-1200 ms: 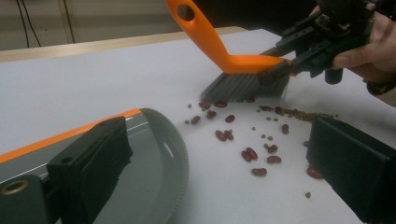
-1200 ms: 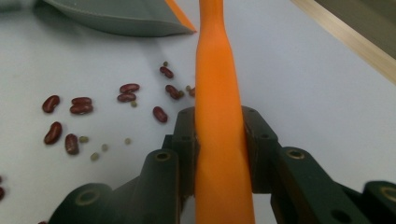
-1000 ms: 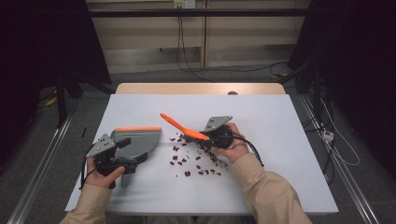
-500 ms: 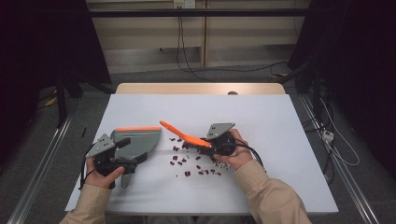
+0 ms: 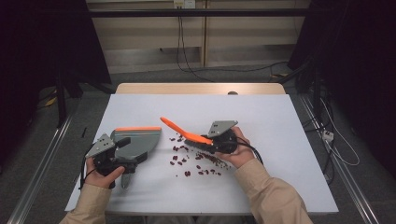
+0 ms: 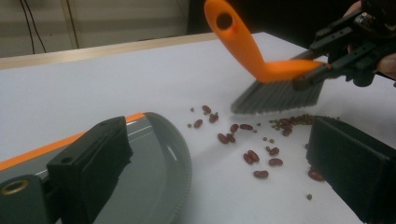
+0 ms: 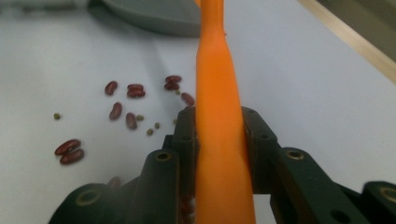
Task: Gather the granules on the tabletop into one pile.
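Observation:
My right gripper is shut on an orange hand brush. Its handle slants up to the left and its grey bristles hang just over the table at the right end of the spill. Several red beans and small green ones lie scattered between the two hands. A grey dustpan with an orange lip lies flat at the left. My left gripper stands open, one jaw over the pan, the other above the table by the beans.
The white table top has bare room at the right and far side. Its wooden far edge borders a floor with cables. The near edge is close to the person's sleeves.
The brush has sunk slightly toward the beans and its handle tip has dipped. The left gripper and the dustpan have not moved.

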